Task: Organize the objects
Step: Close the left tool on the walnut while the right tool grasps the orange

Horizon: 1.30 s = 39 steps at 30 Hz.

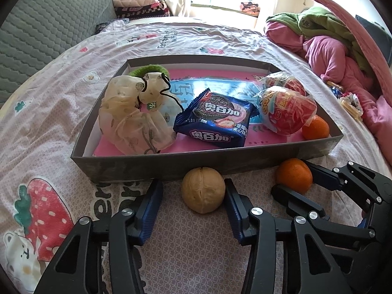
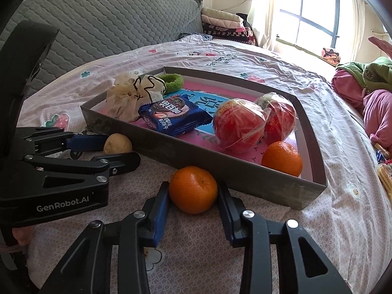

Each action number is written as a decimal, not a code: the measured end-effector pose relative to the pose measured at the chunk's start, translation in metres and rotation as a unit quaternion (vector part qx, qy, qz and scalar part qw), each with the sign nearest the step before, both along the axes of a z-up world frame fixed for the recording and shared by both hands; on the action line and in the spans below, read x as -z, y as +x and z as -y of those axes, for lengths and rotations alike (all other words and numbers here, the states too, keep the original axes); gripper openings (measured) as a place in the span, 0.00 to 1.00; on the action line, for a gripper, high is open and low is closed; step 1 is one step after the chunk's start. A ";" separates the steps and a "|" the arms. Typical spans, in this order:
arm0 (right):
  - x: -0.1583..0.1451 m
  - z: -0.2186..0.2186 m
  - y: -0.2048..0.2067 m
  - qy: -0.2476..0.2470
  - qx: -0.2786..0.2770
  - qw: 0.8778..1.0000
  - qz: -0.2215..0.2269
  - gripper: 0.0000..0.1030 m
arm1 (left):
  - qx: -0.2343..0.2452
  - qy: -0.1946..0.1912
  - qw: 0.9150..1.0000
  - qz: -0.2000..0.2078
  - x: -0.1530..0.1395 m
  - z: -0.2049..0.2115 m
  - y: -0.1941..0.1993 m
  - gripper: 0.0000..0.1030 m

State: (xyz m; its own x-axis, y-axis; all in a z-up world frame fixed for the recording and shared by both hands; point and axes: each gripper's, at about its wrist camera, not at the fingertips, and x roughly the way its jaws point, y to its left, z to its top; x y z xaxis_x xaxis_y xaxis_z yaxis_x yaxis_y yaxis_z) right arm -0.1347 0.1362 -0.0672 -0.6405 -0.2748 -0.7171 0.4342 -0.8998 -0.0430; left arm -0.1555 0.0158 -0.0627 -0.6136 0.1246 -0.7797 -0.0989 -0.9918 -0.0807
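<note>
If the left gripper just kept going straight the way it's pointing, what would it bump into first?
The round tan walnut, which already sits between the jaws of the left gripper on the patterned bedsheet. Just beyond it stands the near wall of the shallow grey cardboard box, probably next, though depth is hard to judge.

"GenRobot.AI" stands on the left gripper (image 2: 117,153); "奥百加" on the blue biscuit packet (image 1: 215,120).

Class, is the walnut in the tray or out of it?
Out. The walnut lies on the bedsheet against the tray outer wall, between the left gripper fingers.
</note>
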 end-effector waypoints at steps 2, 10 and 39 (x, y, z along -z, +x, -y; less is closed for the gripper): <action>-0.001 -0.002 0.001 -0.007 0.001 1.000 0.000 0.37 | 0.000 -0.007 1.000 -0.005 -0.001 -0.001 0.001 0.38; -0.006 -0.011 0.004 -0.030 0.005 1.000 -0.007 0.36 | 0.002 0.007 1.000 -0.007 -0.004 0.002 0.001 0.33; -0.048 -0.029 0.014 -0.060 0.016 0.995 -0.081 0.36 | -0.019 0.011 0.997 -0.071 -0.055 0.018 0.030 0.33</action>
